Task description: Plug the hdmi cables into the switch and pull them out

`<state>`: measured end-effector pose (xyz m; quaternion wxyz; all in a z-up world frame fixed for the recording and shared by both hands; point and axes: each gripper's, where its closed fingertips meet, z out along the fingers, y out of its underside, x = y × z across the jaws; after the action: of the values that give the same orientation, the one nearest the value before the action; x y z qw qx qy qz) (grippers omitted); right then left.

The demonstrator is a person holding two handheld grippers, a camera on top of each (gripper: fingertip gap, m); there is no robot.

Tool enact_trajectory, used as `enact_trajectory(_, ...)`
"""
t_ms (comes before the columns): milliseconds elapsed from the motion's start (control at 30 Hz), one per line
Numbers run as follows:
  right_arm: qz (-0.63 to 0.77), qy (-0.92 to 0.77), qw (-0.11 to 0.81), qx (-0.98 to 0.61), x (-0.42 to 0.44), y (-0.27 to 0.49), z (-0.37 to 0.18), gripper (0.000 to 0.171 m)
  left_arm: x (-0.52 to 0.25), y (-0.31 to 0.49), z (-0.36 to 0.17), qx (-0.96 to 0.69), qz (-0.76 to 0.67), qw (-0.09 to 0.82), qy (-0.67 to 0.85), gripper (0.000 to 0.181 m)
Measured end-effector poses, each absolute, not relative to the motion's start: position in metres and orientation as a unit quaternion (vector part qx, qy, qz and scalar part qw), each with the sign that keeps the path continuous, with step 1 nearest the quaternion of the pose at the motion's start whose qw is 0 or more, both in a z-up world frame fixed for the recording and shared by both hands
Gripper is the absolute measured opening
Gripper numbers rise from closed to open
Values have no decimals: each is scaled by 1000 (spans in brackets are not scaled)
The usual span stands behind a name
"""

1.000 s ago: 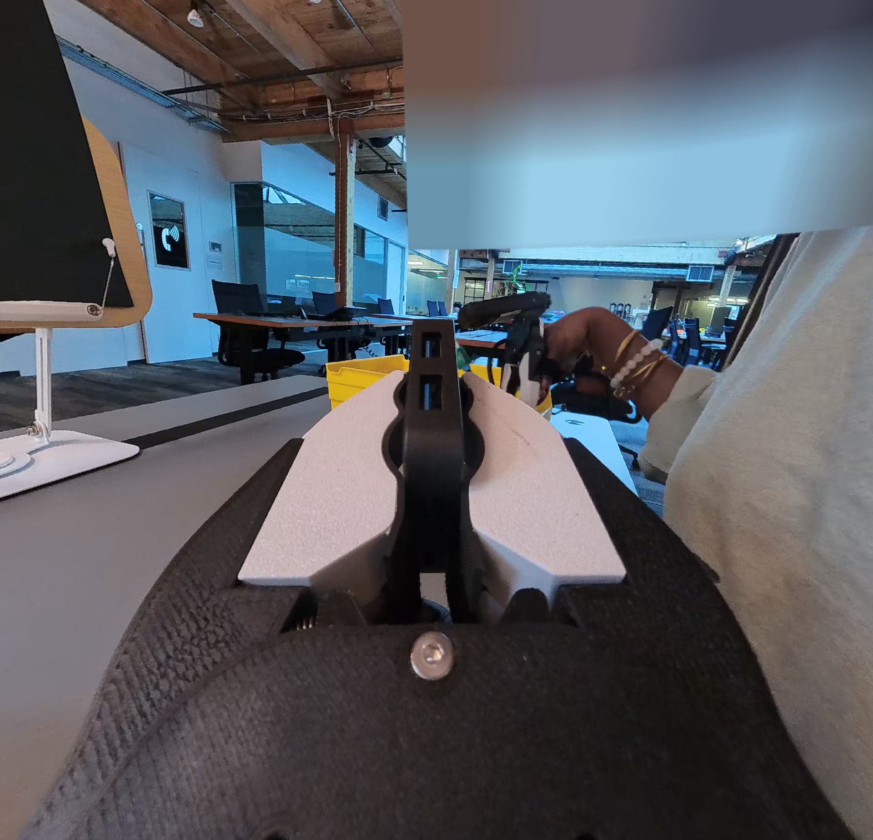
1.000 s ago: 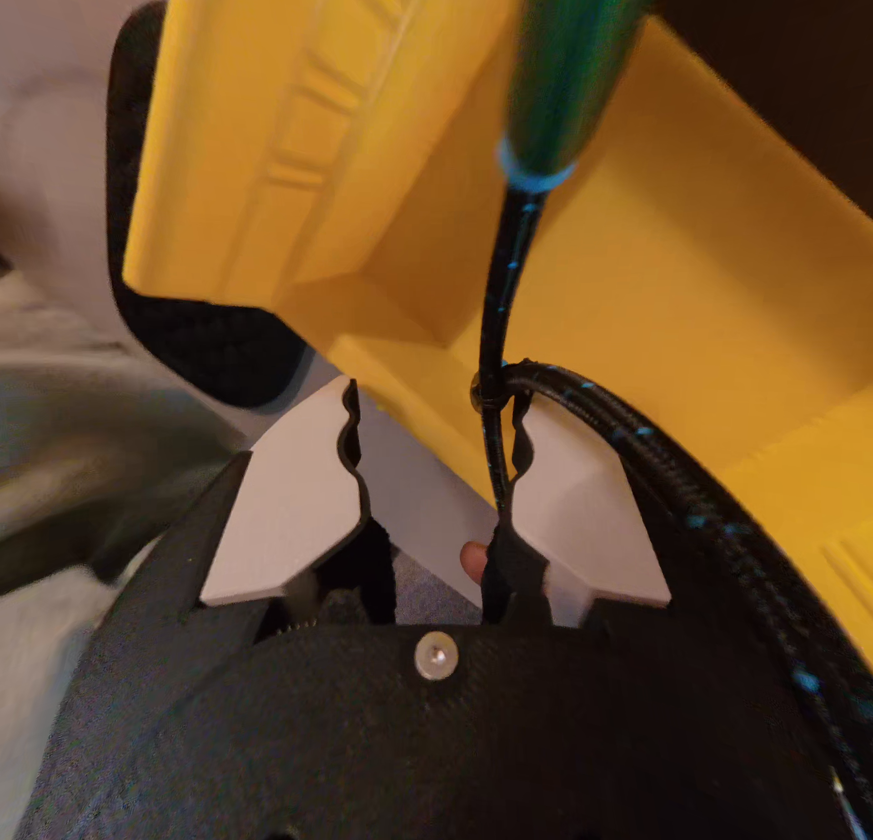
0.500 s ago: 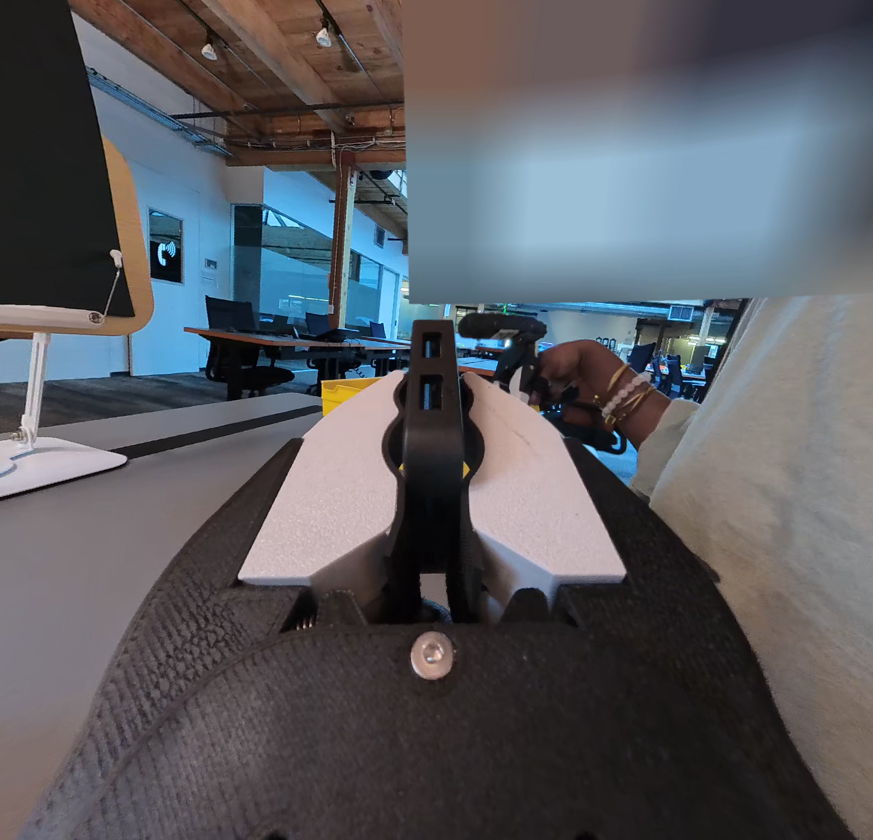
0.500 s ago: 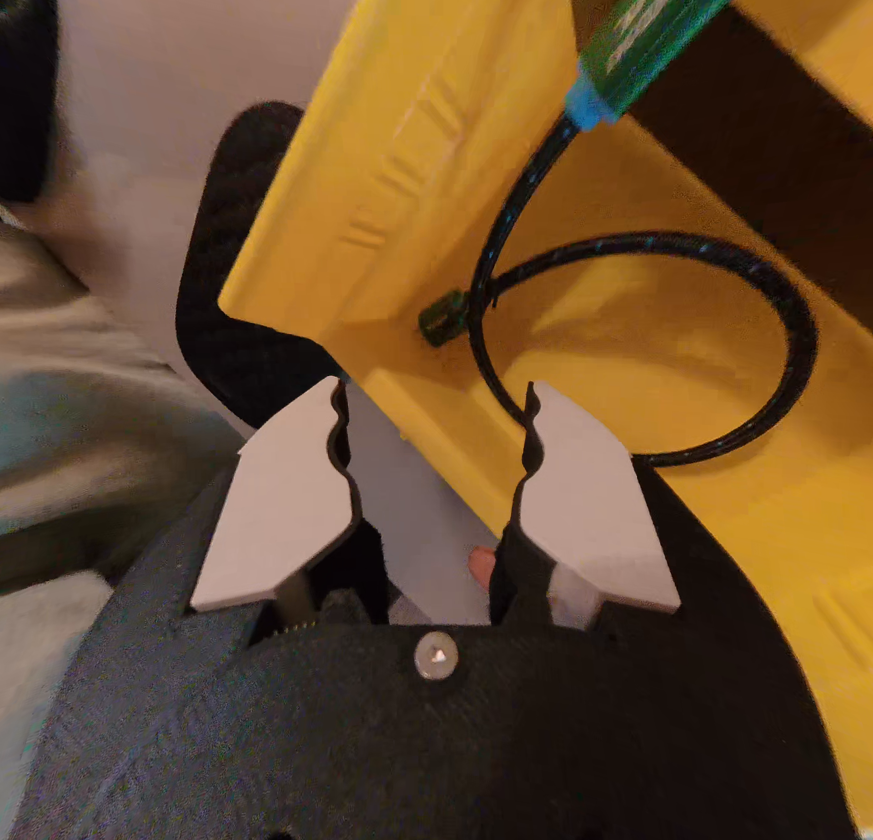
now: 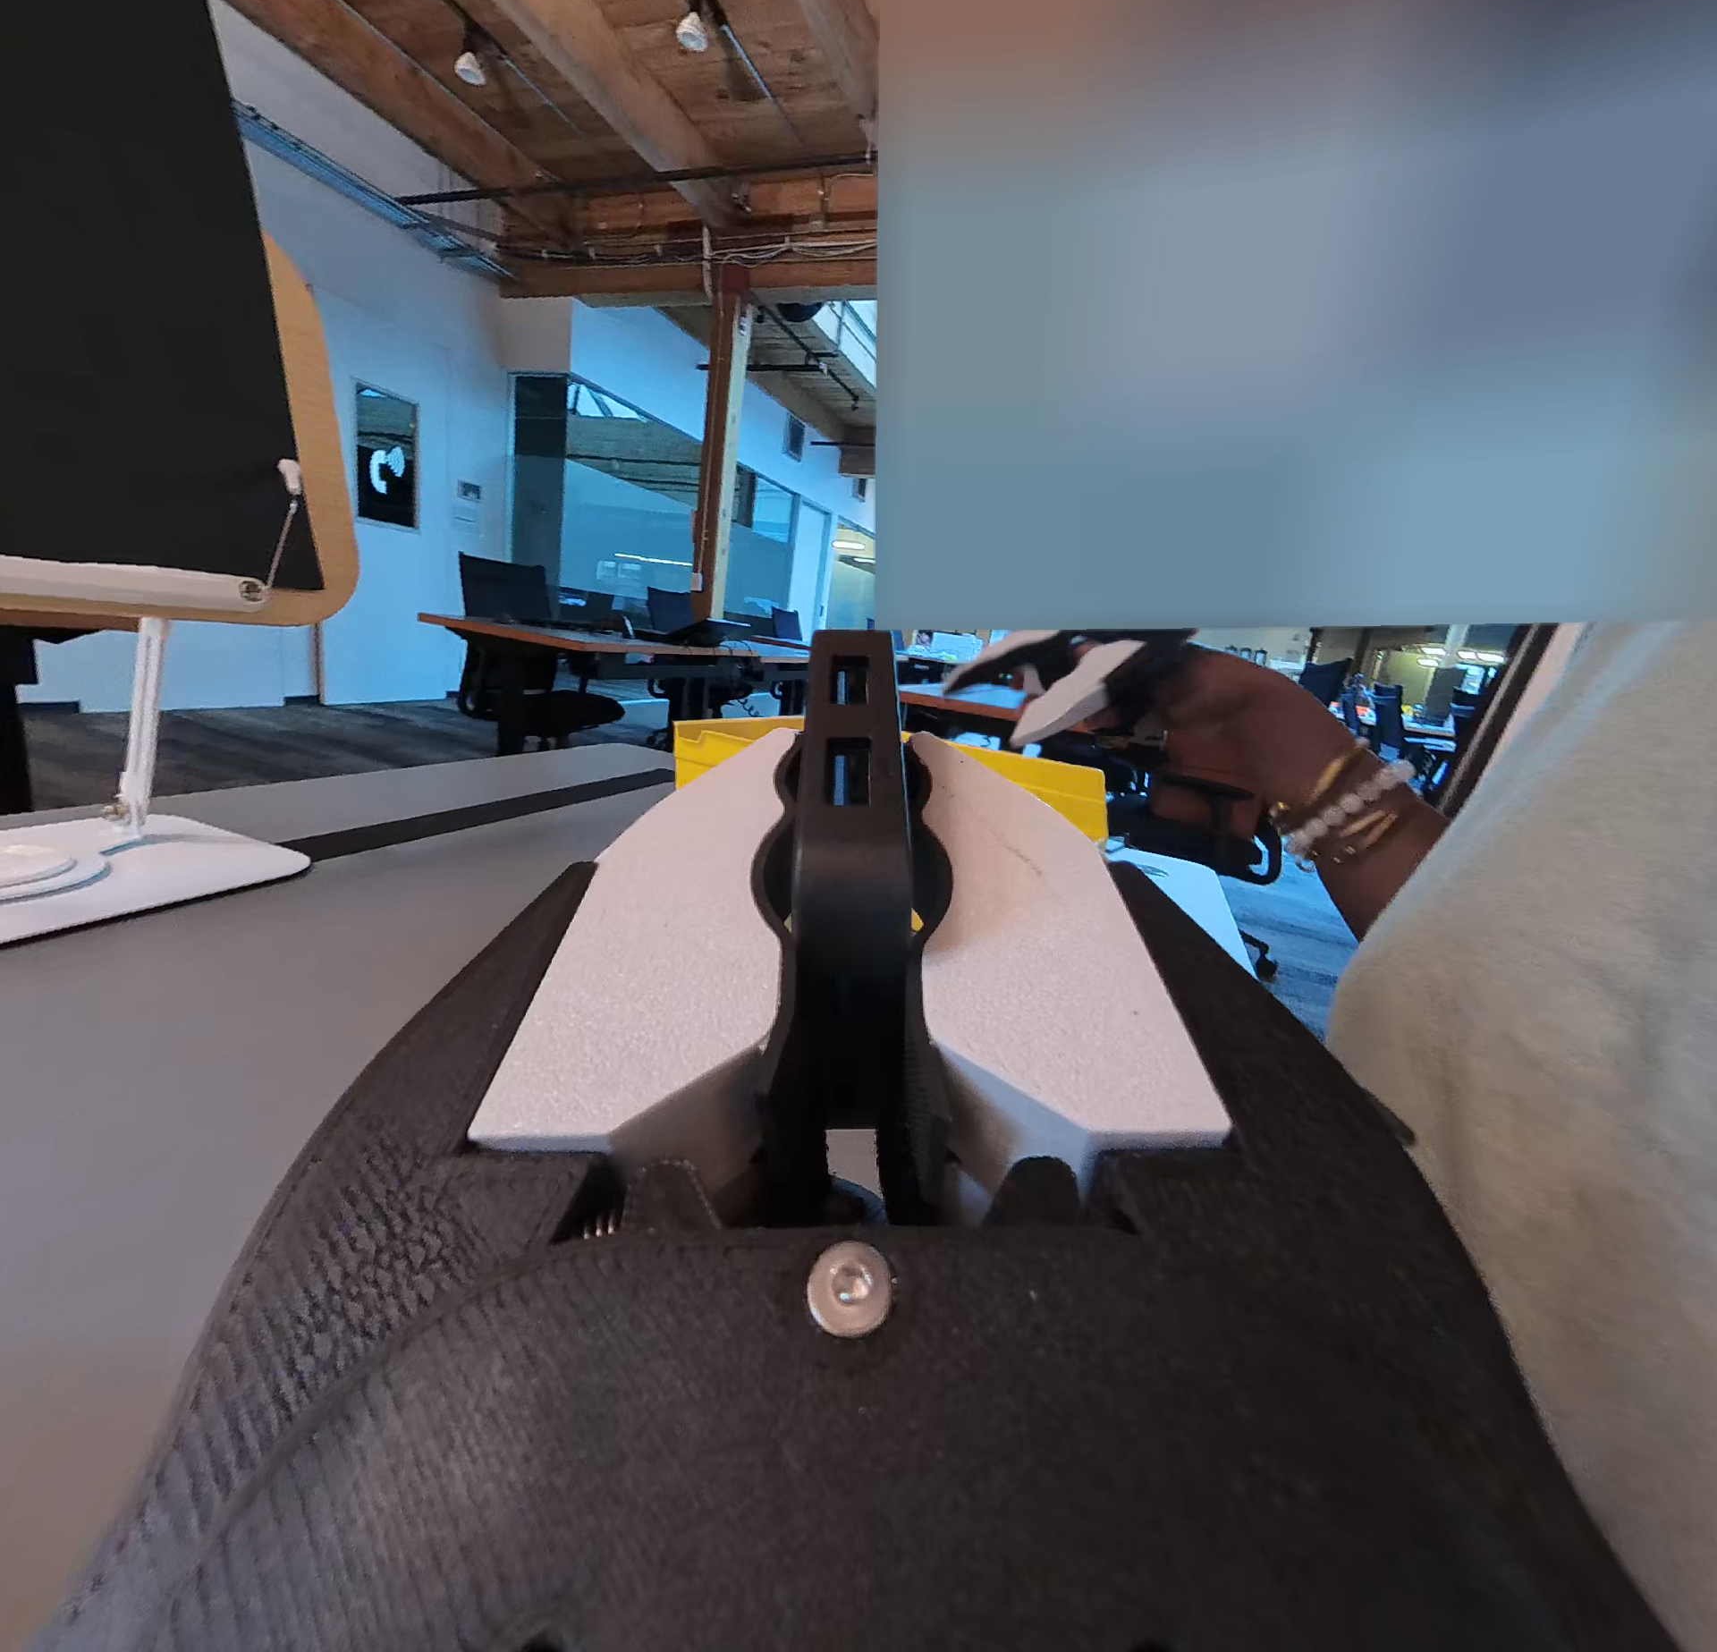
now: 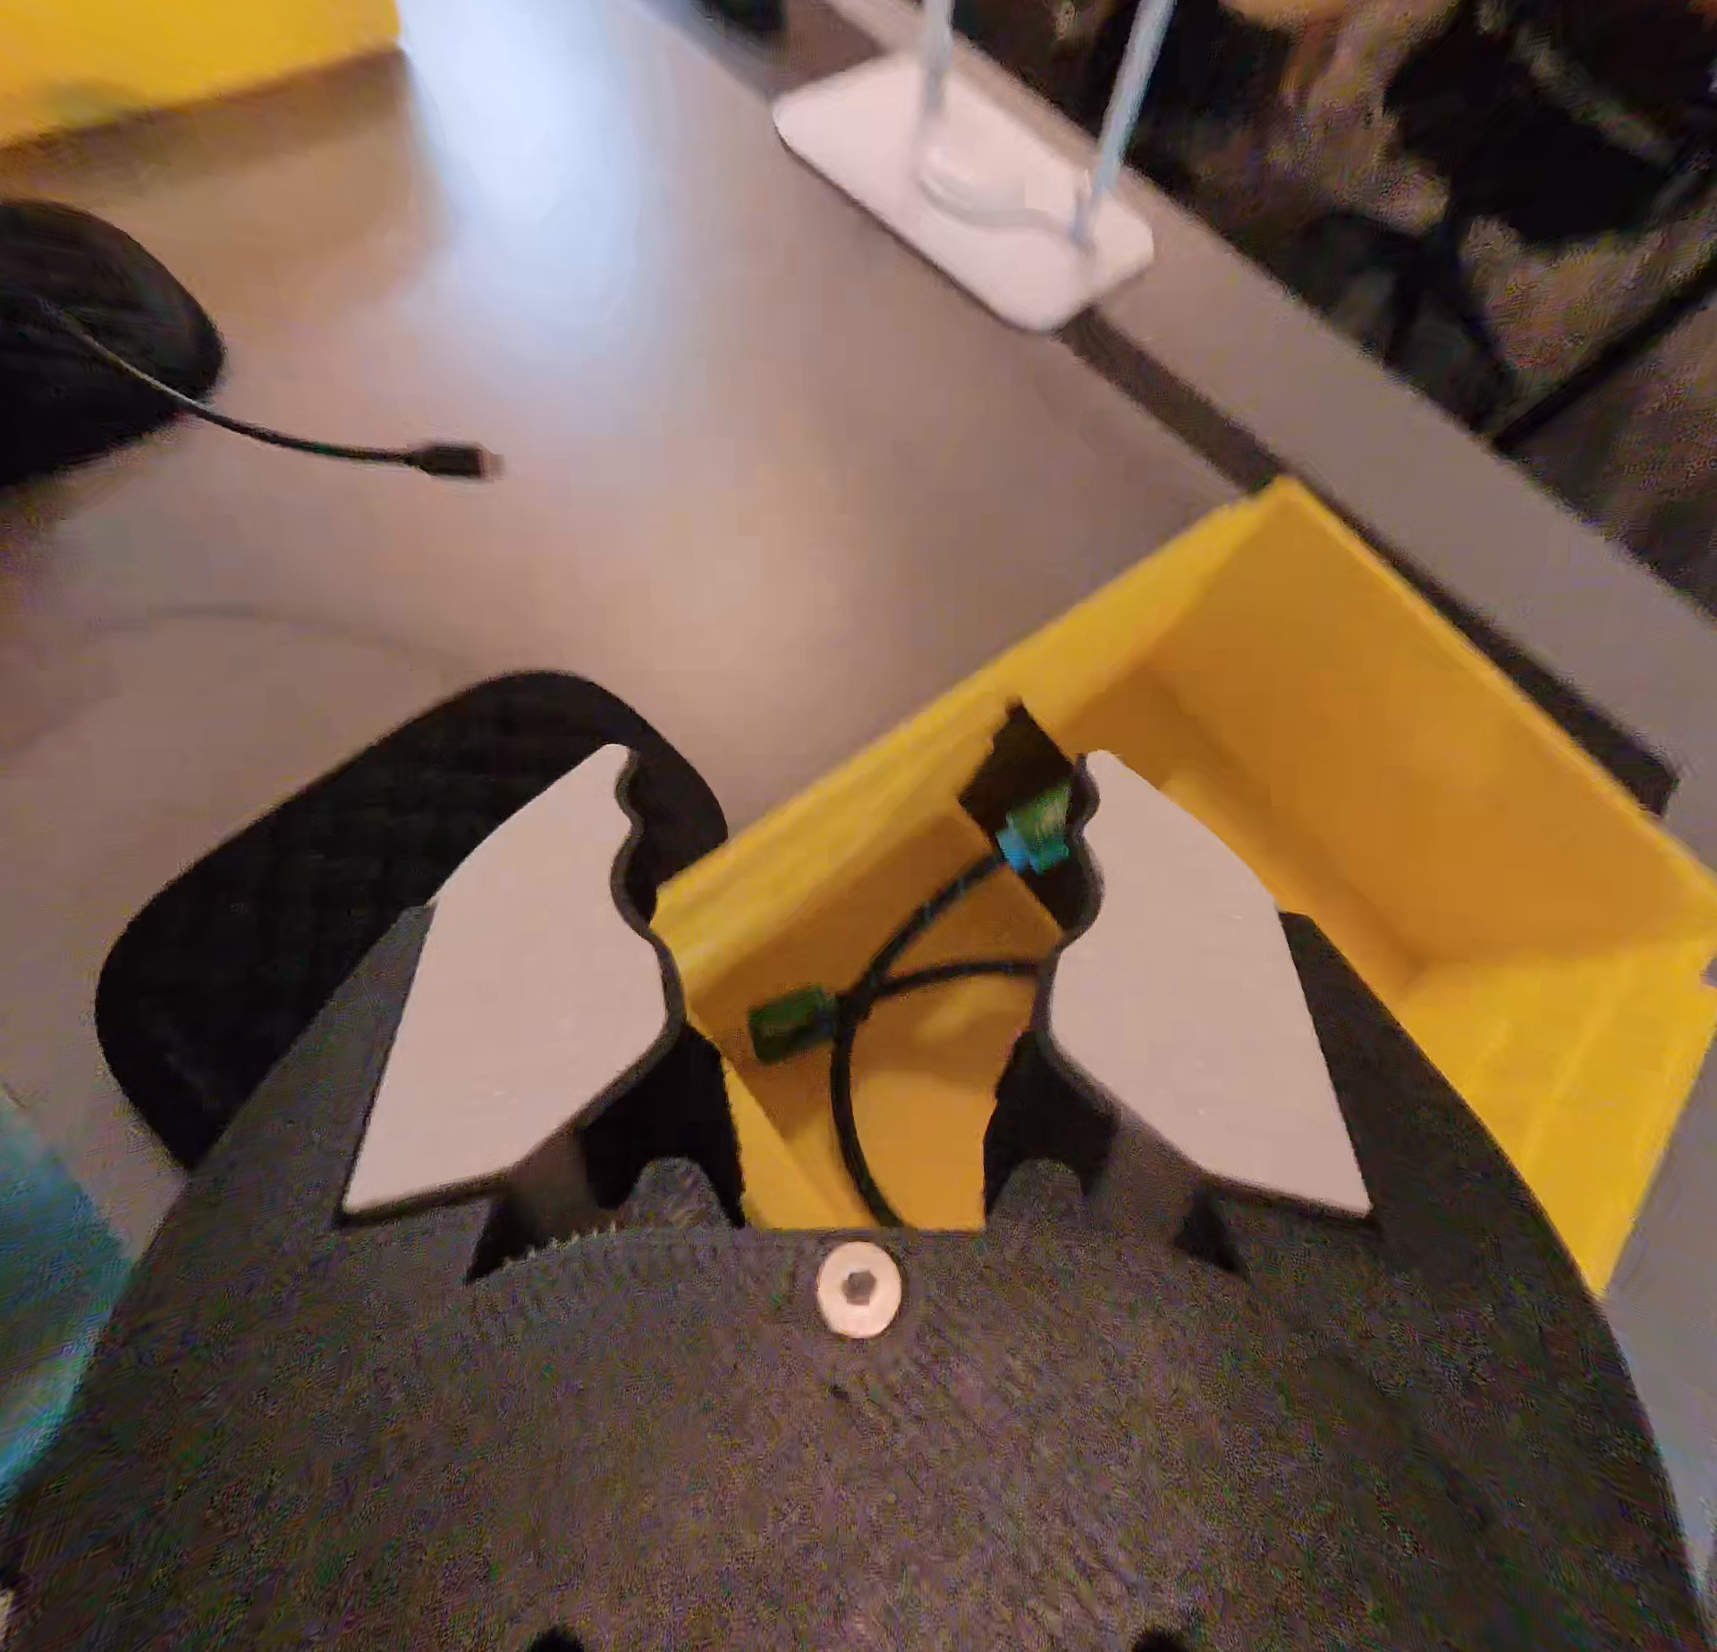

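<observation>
- Grey counter (image 6: 743, 418) surface is seen in both views, with a dark seam strip running along it and an open-plan office with wooden ceiling beams behind.
- Broad bare room is left on the counter between the yellow bin (image 6: 1394, 817) and a white stand base (image 6: 976, 186); the bin sits close to the counter's near edge.
- The left gripper (image 5: 855, 771) is pressed together on a black switch (image 5: 853, 827), which is held upright with two port openings facing the camera.
- The right gripper (image 6: 859, 864) is spread wide and held above the bin, with nothing between its fingers.
- Only in the right wrist view is the bin's inside shown: a black hdmi cable (image 6: 873, 1050) with green plug ends lies coiled against the inner wall near a black divider.
- Also shown only there is a thin black lead (image 6: 372, 450) lying loose on the counter, running from a dark rounded object at the left edge.
- Only in the left wrist view is the right gripper seen from outside, held by a hand (image 5: 1226, 734) wearing bracelets, above the bin's far side.
</observation>
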<state>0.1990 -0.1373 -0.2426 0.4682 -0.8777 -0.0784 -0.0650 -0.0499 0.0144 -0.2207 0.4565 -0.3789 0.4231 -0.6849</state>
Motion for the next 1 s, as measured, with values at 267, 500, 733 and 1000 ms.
enact_trajectory(267,20,-332,641,-691,36,-44,-216,124,-51,38,-217,-416,-692,471,356,18)
enact_trajectory(500,-61,-371,687,-622,-57,27,-237,95,-51,66,-213,-469,-739,452,174,18)
enact_trajectory(733,-3,-355,671,-651,-68,32,-247,66,-50,60,-208,-443,-783,411,146,18)
enact_trajectory(1000,-170,-419,621,-640,-53,33,-257,52,-33,41,-216,-447,-820,323,151,18)
